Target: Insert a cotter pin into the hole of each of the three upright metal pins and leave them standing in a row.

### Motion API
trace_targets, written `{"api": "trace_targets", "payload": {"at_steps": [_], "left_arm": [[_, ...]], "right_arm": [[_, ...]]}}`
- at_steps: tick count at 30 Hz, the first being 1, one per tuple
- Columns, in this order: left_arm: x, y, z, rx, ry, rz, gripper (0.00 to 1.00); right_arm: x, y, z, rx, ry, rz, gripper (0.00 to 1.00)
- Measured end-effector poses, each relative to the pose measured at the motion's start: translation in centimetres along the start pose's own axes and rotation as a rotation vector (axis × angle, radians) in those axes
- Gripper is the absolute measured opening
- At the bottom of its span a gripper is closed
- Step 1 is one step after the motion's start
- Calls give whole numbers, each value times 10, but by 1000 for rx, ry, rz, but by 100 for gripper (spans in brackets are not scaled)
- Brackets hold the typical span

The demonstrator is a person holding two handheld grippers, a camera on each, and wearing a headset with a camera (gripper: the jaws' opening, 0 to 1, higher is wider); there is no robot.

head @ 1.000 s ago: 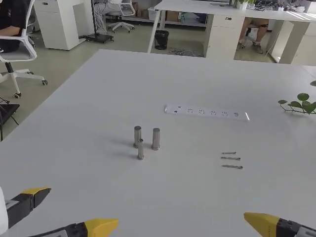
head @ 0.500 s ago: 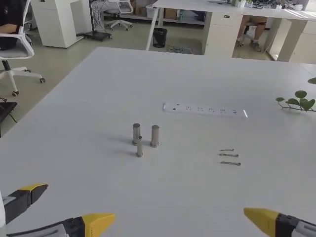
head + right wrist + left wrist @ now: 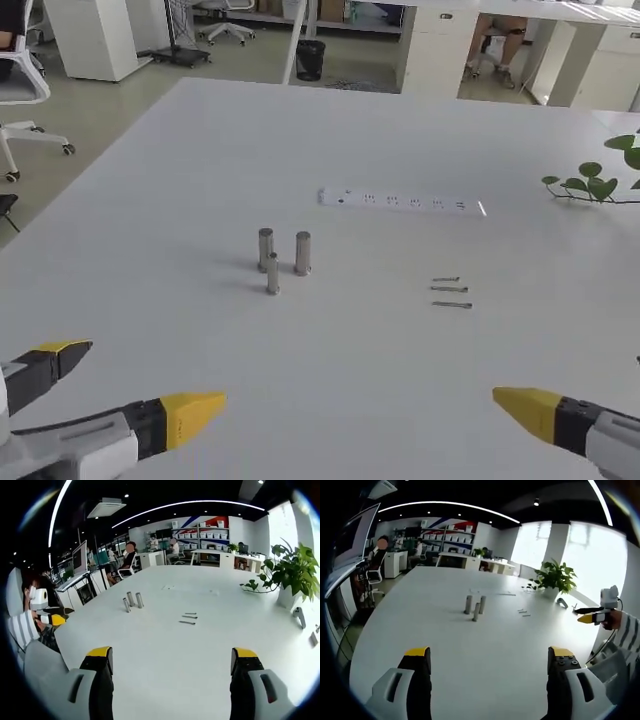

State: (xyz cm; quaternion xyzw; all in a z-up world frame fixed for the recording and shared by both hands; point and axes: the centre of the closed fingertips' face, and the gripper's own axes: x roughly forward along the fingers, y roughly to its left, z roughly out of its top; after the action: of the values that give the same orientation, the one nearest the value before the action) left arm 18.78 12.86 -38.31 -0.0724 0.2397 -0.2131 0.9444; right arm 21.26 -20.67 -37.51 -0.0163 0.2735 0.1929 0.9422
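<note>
Head view, 3 metal pins (image 3: pixel 302 252) upright, cotter pins (image 3: pixel 449 289) nearby, left gripper (image 3: pixel 140 378), right gripper (image 3: pixel 171 655) released

Tabletop (image 3: pixel 330 130): white and wide.
Power strip (image 3: pixel 400 201): white, lying flat across the far middle.
Plant (image 3: pixel 590 185): green leaves trailing over the right edge.
Bin (image 3: pixel 311 60): dark, on the floor beyond the far edge.
Chair (image 3: pixel 20 85): white, off to the left.

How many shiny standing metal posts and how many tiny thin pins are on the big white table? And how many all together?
Upright silver metal pins: 3
Thin metal cotter pins lying flat: 3
Total: 6
</note>
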Motion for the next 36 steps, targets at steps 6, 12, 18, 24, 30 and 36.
{"api": "trace_targets", "payload": {"at_steps": [6, 12, 18, 24, 30, 36], "left_arm": [[3, 1, 2, 3, 0, -8, 96], [9, 4, 6, 24, 9, -24, 95], [22, 8, 17, 57, 16, -43, 94], [37, 14, 32, 79, 8, -59, 93], [54, 18, 44, 110, 12, -82, 91], [72, 24, 50, 139, 25, -100, 88]], "right_arm": [[-3, -2, -4, -5, 14, -11, 97], [-5, -3, -2, -2, 15, -21, 97], [-5, -6, -5, 5, 25, -31, 97], [-6, -9, -7, 10, 38, -46, 96], [-8, -13, -8, 19, 42, -64, 96], [-8, -18, -12, 31, 57, -84, 96]]}}
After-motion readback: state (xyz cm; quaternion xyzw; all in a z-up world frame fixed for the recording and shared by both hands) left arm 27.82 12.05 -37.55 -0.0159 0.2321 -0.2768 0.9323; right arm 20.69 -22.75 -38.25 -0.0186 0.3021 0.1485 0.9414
